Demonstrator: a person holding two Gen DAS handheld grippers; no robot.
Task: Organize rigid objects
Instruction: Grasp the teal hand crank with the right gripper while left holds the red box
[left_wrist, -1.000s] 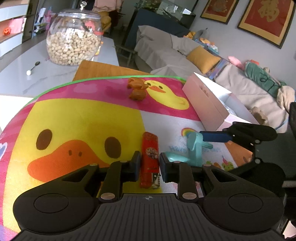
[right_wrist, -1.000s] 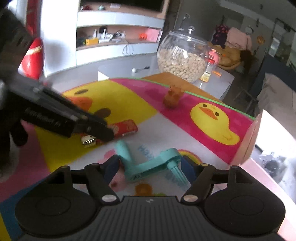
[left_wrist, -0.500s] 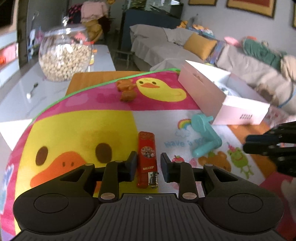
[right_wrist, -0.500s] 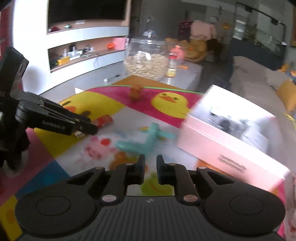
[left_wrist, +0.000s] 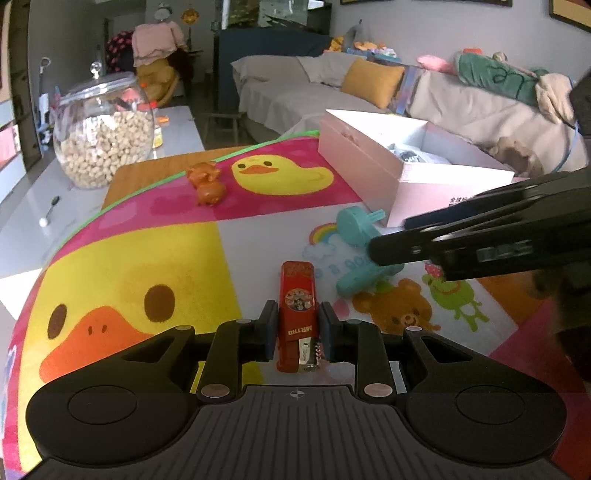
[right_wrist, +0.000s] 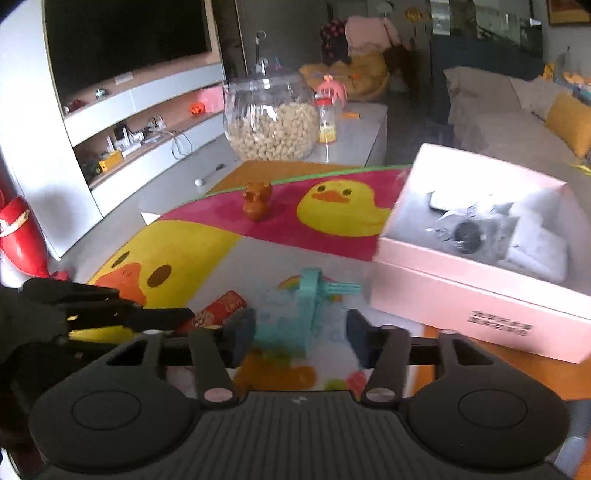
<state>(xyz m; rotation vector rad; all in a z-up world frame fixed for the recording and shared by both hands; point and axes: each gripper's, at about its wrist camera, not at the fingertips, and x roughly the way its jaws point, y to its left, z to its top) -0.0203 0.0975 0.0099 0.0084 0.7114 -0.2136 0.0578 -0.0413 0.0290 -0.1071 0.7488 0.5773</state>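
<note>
A red lighter (left_wrist: 297, 306) sits lengthwise between the pads of my left gripper (left_wrist: 298, 328), which is shut on it just above the duck-print mat (left_wrist: 129, 266). In the right wrist view the lighter (right_wrist: 218, 310) shows at the tips of the left gripper (right_wrist: 166, 314). A teal plastic crank-shaped toy (right_wrist: 310, 306) lies on the mat. My right gripper (right_wrist: 300, 336) hangs over its near end; the jaws are opening and the pads do not touch it. From the left wrist, the right gripper (left_wrist: 388, 238) covers part of the teal toy (left_wrist: 352, 225).
An open pink box (right_wrist: 461, 295) (left_wrist: 424, 184) with items inside stands on the mat's right side. A small orange figure (right_wrist: 257, 201) (left_wrist: 207, 184) stands at the far edge. A glass jar of nuts (right_wrist: 271, 125) and a spoon are on the grey table beyond. A sofa is behind.
The right gripper let go of the teal toy, shut, swung toward the box, then came back over the toy with jaws parting. The lighter now lies straight between the left pads.
</note>
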